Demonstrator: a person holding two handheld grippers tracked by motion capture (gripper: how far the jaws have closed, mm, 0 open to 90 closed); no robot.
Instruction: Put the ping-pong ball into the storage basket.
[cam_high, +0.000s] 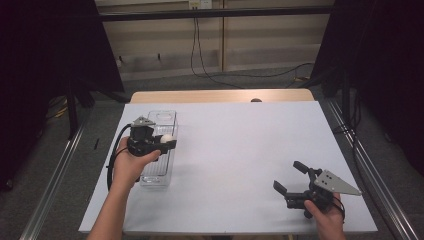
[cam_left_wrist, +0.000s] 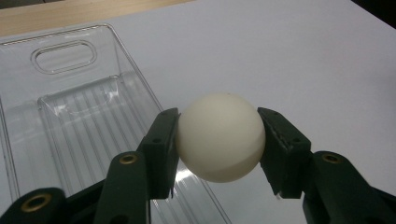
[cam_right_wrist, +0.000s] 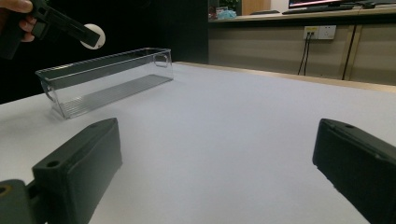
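**White ball held over the edge of a clear bin**

A white sheet (cam_high: 235, 150) covers most of a wooden table (cam_high: 220, 95) and takes up the middle of the high view. On its left part lies a long clear plastic bin (cam_high: 159, 172), its length running away from the person, with a ribbed floor and an oval handle cut-out (cam_left_wrist: 63, 56) in the far end wall. The bin stands on the sheet with nothing lying on its floor.

The left gripper (cam_high: 168, 140), held in the person's left hand (cam_high: 131, 165), hovers above the bin's right long wall. Its two black jaws are clamped on a white ball (cam_left_wrist: 219, 136), one pad pressing each side of it. In the left gripper view the ball sits over the bin's right rim, partly above the sheet beside it, clear of the floor below. In the right gripper view the same ball (cam_right_wrist: 92, 36) hangs in the air above the near end of the bin (cam_right_wrist: 107, 77), not touching its walls.

The right gripper (cam_high: 291, 177) is well apart from the bin, near the sheet's front right corner, held in the person's right hand (cam_high: 327, 216). Its jaws stand wide apart with only bare sheet between them, and it points toward the bin.
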